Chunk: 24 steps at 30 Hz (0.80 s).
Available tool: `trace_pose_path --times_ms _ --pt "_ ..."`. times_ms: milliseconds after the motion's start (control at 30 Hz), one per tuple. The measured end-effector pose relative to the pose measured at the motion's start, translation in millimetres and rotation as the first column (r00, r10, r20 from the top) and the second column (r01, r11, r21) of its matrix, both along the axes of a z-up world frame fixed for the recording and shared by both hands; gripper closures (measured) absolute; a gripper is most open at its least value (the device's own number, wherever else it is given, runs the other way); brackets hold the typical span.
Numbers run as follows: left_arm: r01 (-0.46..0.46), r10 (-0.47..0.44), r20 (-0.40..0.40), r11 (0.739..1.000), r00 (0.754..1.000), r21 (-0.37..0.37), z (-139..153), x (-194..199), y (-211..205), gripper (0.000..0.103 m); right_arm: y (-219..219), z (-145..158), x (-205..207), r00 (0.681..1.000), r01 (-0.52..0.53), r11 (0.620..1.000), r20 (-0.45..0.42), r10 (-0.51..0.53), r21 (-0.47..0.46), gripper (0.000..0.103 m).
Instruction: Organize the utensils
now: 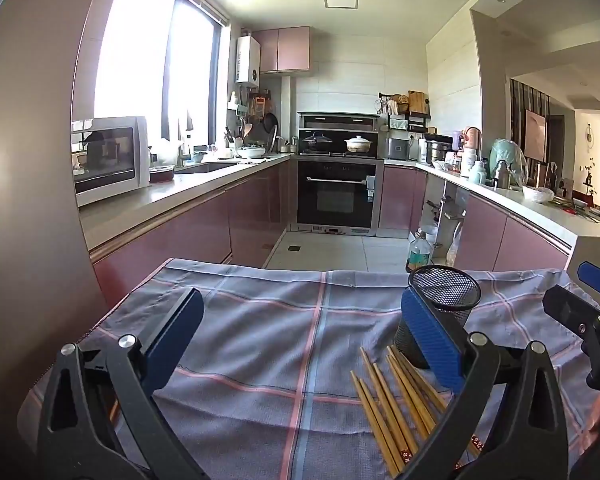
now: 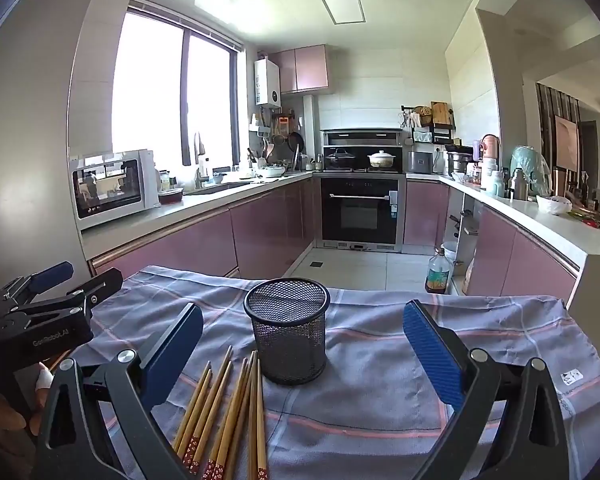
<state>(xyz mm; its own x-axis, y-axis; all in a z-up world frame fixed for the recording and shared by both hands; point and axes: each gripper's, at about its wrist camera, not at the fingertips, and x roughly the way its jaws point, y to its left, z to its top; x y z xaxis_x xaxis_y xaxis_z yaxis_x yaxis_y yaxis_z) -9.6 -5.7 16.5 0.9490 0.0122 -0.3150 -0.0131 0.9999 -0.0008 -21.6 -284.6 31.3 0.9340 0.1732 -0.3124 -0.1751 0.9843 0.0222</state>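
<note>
The right claw hangs wide and holds nothing, its blue pads spread over the cloth-covered bench; between its jaws, slightly toward its left finger, stands the black mesh holder, upright and, as far as its mouth shows, empty. Just nearer the claw than the holder, the bundle of wooden chopsticks lies flat on the cloth, patterned ends toward the near edge, plain tips fanning up to the holder's foot, so the long axis runs roughly along the claw's own line of reach. The left claw is likewise spread wide and empty, aimed at bare cloth in the middle of the bench; from there the chopsticks lie off toward its right finger, partly hidden behind it, with the holder just beyond. The right claw looks the nearer and better lined up, though it would likely need to turn across the sticks to pinch them
</note>
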Motion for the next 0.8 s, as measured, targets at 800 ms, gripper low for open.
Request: trace_pose_path --times_ms 800 --pt "0.004 -0.004 0.025 1.000 1.000 -0.004 -2.2 -4.1 4.7 0.006 3.7 4.5 -0.5 1.000 0.004 1.000 0.020 -0.004 0.002 0.006"
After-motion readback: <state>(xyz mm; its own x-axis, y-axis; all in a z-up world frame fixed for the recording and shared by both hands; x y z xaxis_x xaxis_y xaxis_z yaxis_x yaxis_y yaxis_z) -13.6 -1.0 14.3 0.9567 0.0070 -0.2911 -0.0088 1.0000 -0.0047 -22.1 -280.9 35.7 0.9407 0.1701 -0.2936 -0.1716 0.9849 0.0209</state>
